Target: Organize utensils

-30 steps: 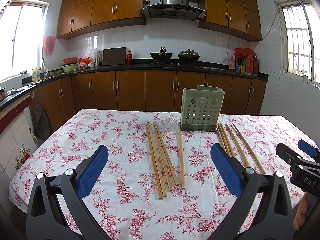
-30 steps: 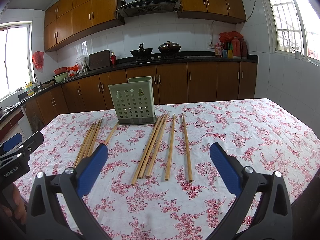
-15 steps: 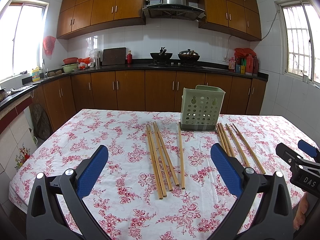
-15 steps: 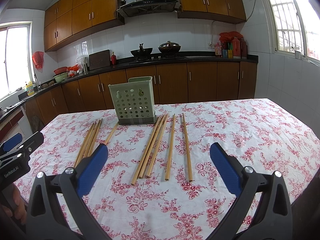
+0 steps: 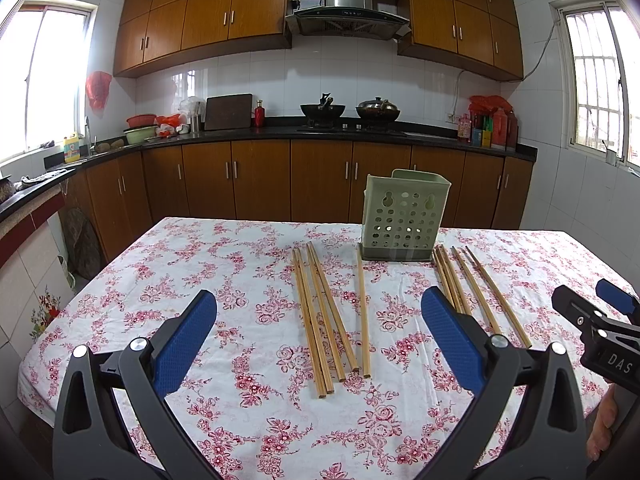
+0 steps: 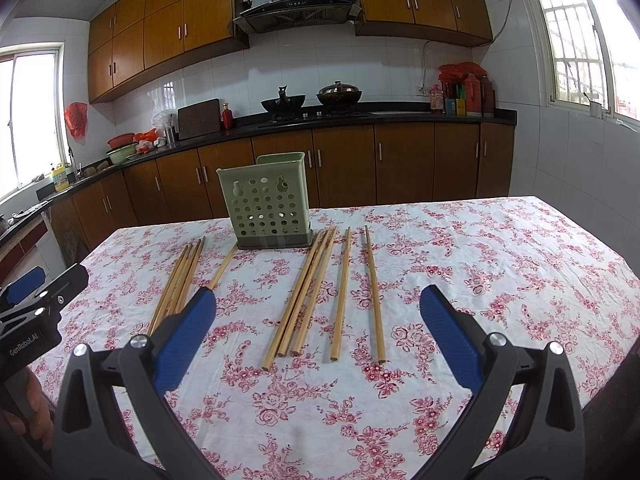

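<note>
The left gripper (image 5: 319, 308) hangs above the near side of the table with its blue pads (image 5: 184, 344) spread wide and nothing between them. The right gripper (image 6: 318, 306) is likewise released and empty. Ahead of them, wooden chopsticks lie flat in two loose groups: one group (image 5: 326, 312) left of the holder, the other (image 6: 320, 292) to its right. The pale green perforated utensil holder (image 6: 266, 204) stands upright between their far ends. The table wears a white tablecloth (image 6: 500, 272) printed with red flowers. Behind it run brown cabinets (image 5: 260, 176), a black countertop (image 5: 432, 134) with two woks, white tiles and a steel range hood (image 5: 347, 4). The left gripper's body reads "GenRobot.AI" (image 6: 24, 345); the right's reads "DAS" (image 5: 619, 365).
</note>
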Tool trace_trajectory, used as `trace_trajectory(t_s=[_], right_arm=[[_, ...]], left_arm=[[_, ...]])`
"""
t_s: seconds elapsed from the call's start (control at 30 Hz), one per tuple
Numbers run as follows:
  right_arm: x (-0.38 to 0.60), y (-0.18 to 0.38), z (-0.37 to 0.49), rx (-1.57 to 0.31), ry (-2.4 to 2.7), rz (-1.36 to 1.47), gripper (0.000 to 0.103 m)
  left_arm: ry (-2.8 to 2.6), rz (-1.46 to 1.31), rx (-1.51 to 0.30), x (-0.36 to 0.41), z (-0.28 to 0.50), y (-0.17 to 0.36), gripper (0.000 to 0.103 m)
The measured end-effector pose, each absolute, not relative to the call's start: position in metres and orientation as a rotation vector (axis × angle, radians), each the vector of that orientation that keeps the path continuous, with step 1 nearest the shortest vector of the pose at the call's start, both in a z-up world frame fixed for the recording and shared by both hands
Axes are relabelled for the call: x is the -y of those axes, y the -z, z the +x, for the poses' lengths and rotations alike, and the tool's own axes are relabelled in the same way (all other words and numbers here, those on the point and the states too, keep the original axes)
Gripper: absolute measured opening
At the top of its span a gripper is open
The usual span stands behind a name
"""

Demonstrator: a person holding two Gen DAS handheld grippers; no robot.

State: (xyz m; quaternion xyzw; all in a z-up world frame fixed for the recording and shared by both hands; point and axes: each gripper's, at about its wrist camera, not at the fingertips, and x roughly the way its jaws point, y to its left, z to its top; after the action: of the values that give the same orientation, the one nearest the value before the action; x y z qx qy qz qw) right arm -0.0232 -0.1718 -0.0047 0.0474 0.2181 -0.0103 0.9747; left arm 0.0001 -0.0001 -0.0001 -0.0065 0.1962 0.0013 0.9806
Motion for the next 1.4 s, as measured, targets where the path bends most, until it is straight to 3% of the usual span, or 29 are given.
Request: trace_trajectory(t_s=[0.53, 0.8, 0.9, 0.97, 1.07, 1.17, 1.33, 1.4], right_arm=[[0.173, 0.007, -0.017, -0.457, 0.024, 0.097, 0.099], [0.211, 0.022, 0.030, -0.610, 0.110, 0.166, 0.099], [0.228, 0.032, 0.061, -0.713, 0.126, 0.194, 0.086], [0.238, 0.041, 0.081, -0.783, 0.136, 0.232, 0.069], [0.246, 0.056, 0.106, -0.860, 0.119, 0.259, 0.052], [0.243, 0.069, 0.123, -0.912, 0.122, 0.233, 0.042], [0.233, 0.089, 0.137, -0.956, 0.126, 0.160, 0.031], [0.229, 0.090, 0.136, -0.942, 0.152, 0.103, 0.020]], left_arm=[[-0.014, -0.014, -0.415, -0.001, 0.005, 0.005, 0.101], [-0.133, -0.031, -0.548, -0.034, 0.043, 0.019, 0.101], [-0.133, -0.083, -0.610, -0.052, 0.059, 0.024, 0.101], [-0.129, -0.106, -0.651, -0.061, 0.070, 0.028, 0.101], [-0.122, -0.129, -0.692, -0.069, 0.083, 0.035, 0.098], [-0.102, -0.132, -0.727, -0.071, 0.094, 0.040, 0.086], [-0.050, -0.131, -0.773, -0.065, 0.109, 0.049, 0.075], [-0.031, -0.124, -0.789, -0.061, 0.117, 0.053, 0.071]])
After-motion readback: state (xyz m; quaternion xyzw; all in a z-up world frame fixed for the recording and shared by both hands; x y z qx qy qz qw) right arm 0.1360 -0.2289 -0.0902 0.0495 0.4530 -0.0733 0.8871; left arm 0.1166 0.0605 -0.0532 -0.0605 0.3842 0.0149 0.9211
